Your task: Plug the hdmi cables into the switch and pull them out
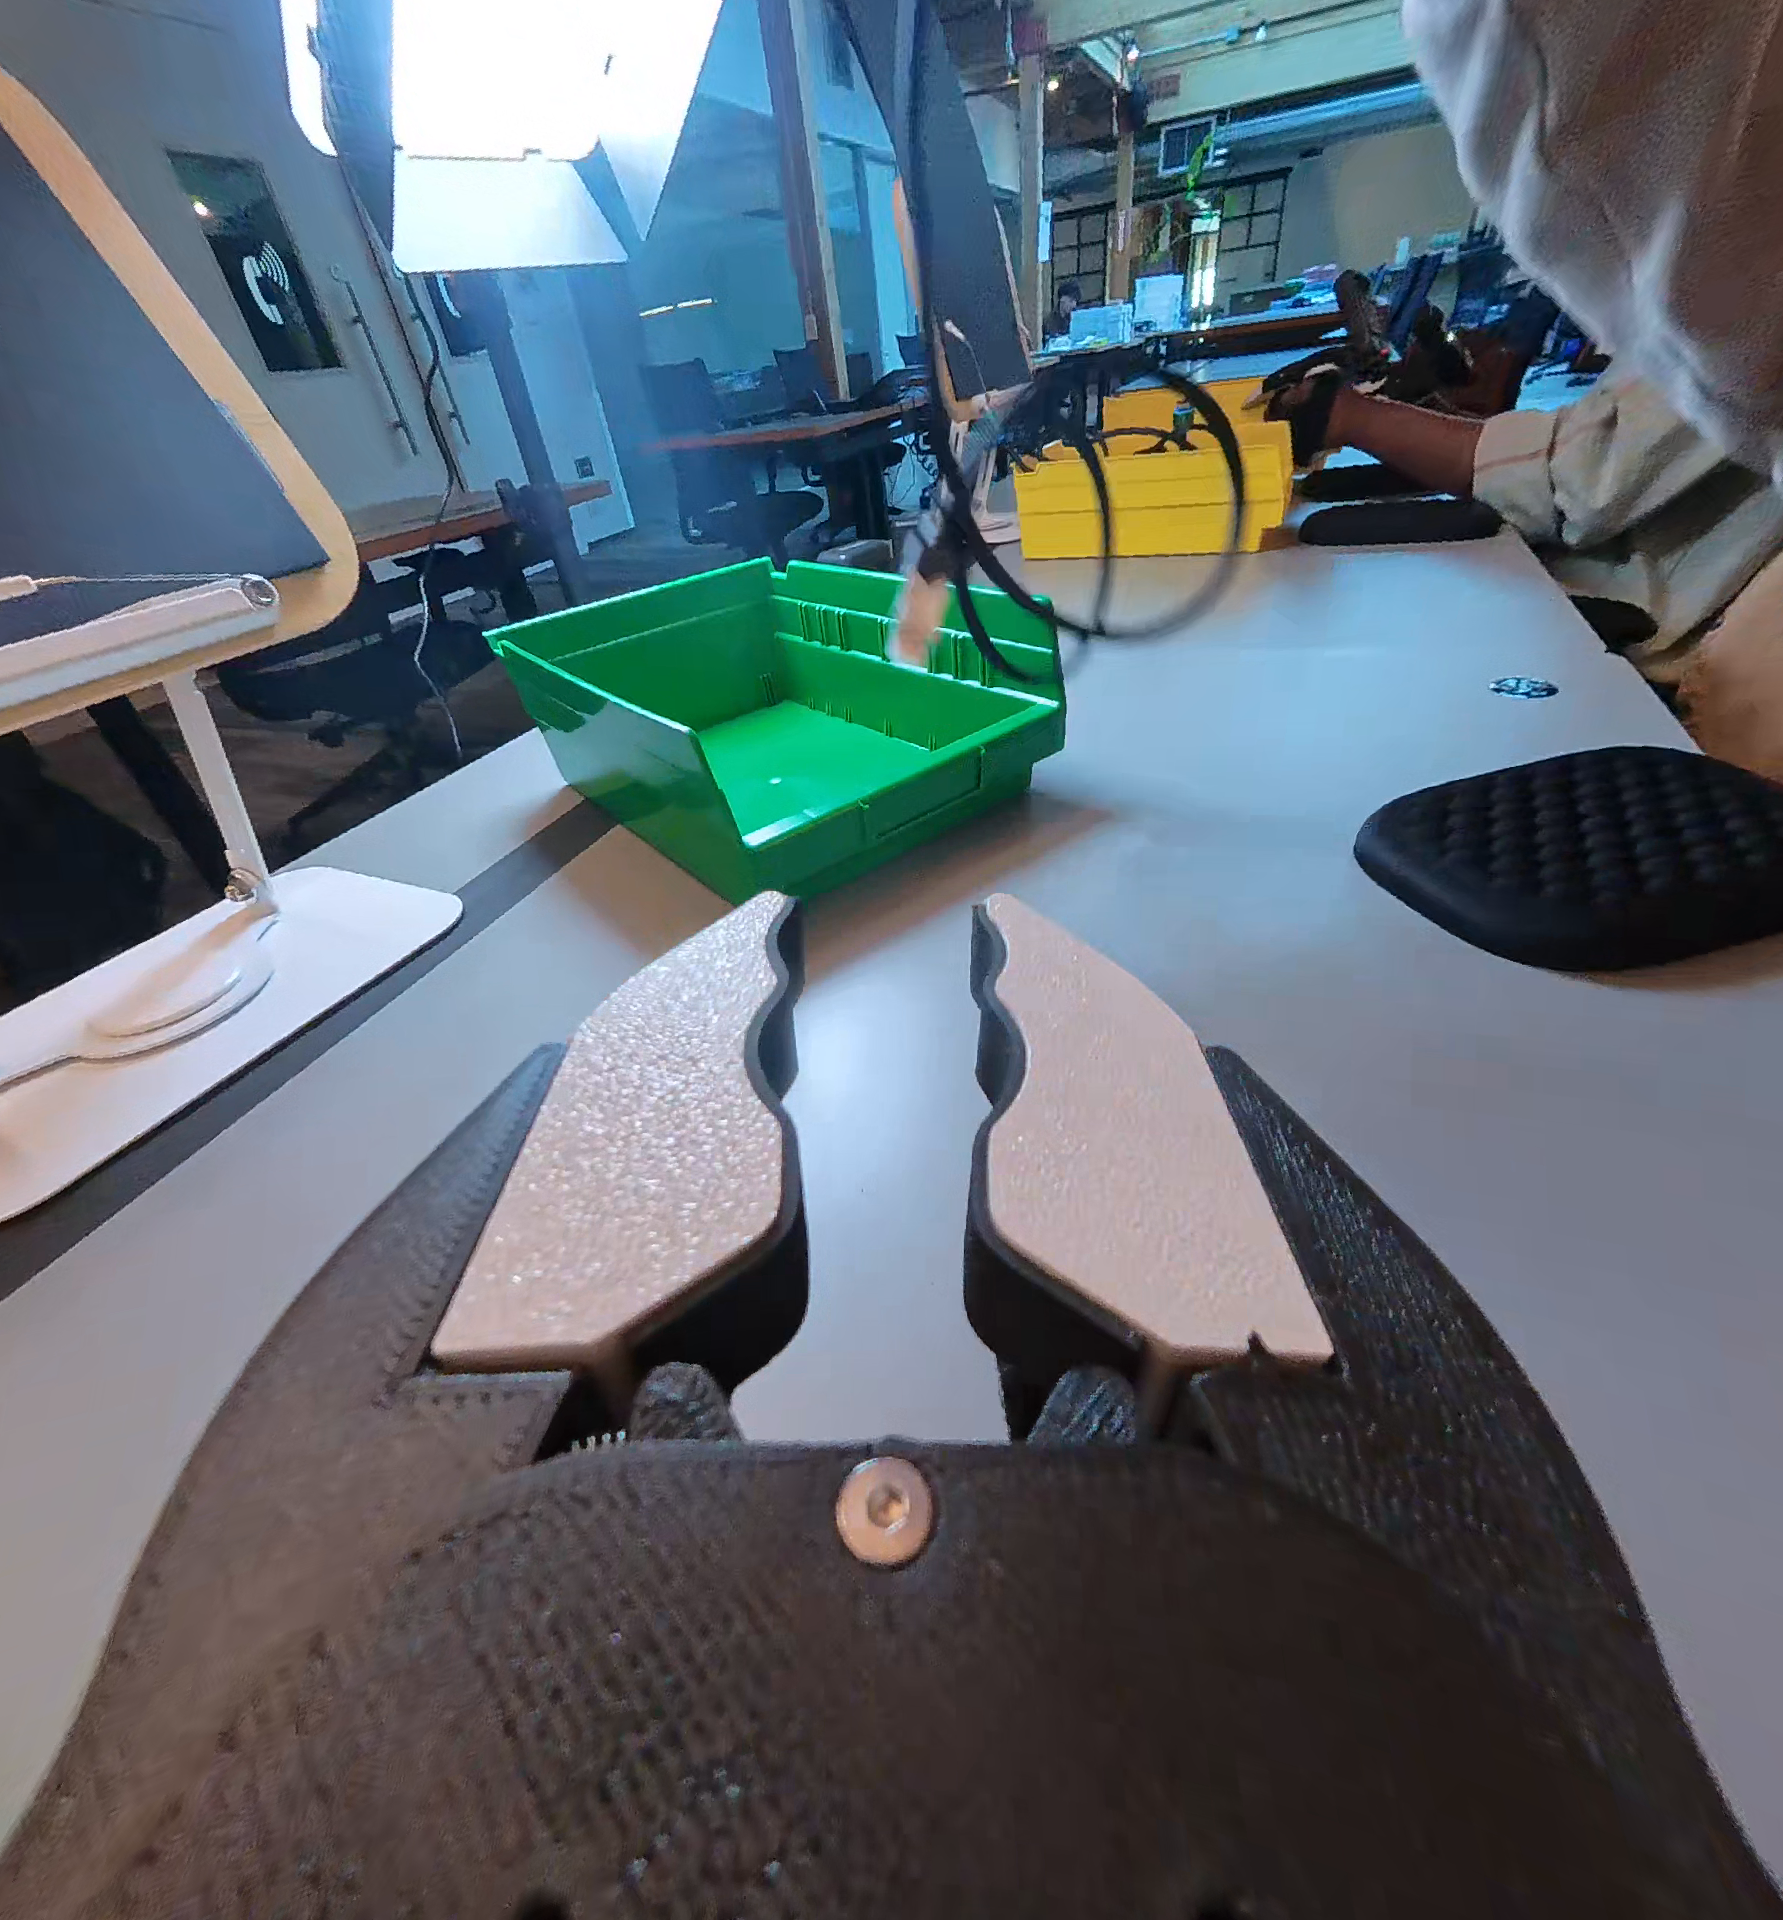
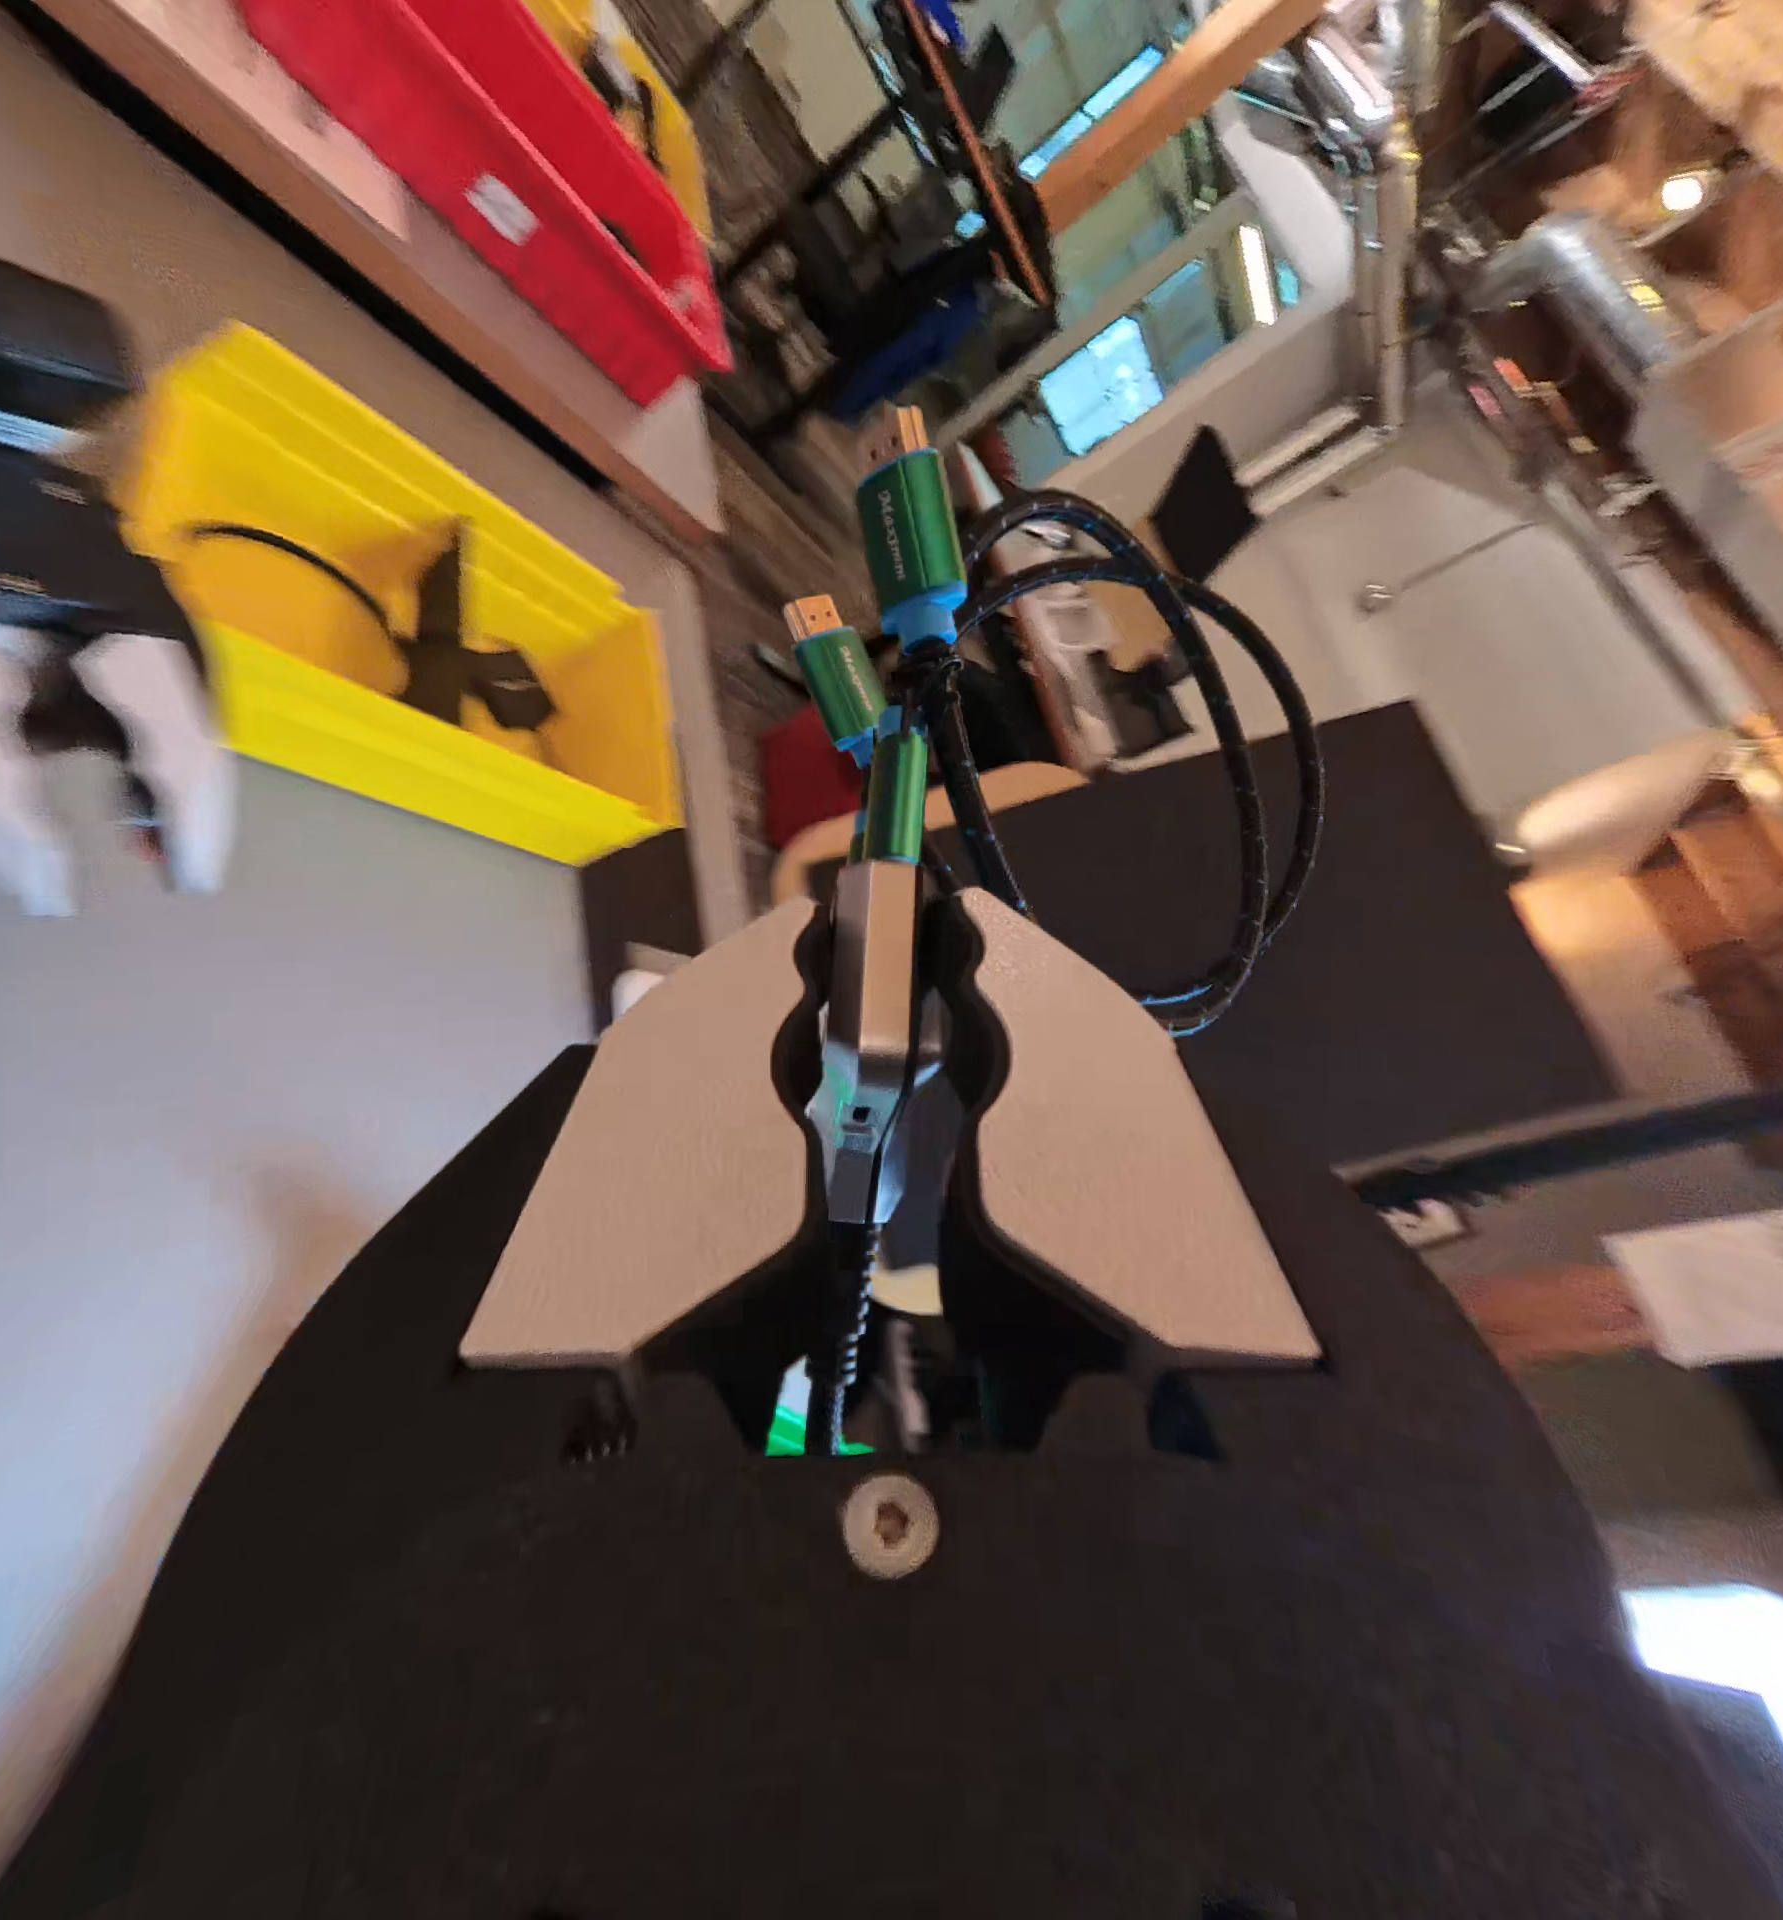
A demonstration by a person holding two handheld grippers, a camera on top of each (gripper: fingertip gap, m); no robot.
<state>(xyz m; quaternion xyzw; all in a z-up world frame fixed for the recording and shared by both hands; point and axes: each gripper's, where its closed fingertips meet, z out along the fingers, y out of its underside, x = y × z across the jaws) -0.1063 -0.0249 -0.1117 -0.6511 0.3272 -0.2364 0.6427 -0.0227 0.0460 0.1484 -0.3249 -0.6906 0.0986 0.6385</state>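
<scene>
grey metal shows between our right gripper (image 2: 887, 914) fingers: it is clenched on the hdmi switch (image 2: 866, 1029), held up in the air with the camera tilted hard. one green-shelled plug (image 2: 892, 805) seems seated in the switch's far end, though blur makes that hard to confirm. two more green plugs (image 2: 908, 540) stick up free beyond it, and their black braided cables (image 2: 1251, 790) loop off to the right.

our left gripper (image 1: 882, 935) rests low over the table, released and holding nothing. from its view the cable bundle (image 1: 980, 540) dangles above the green bin (image 1: 814, 758), which looks empty.

to do this step well, we judge the switch should come down and level first, so the left gripper can take one free plug by its shell, not the cord, and line it square to a port before pushing.

the table (image 1: 1230, 935) is smooth pale grey, with a white stand (image 1: 191, 935) at left, a black dimpled pad (image 1: 1614, 852) at right, and a yellow bin (image 1: 1147, 499) farther back. around us is an open workshop with desks.
</scene>
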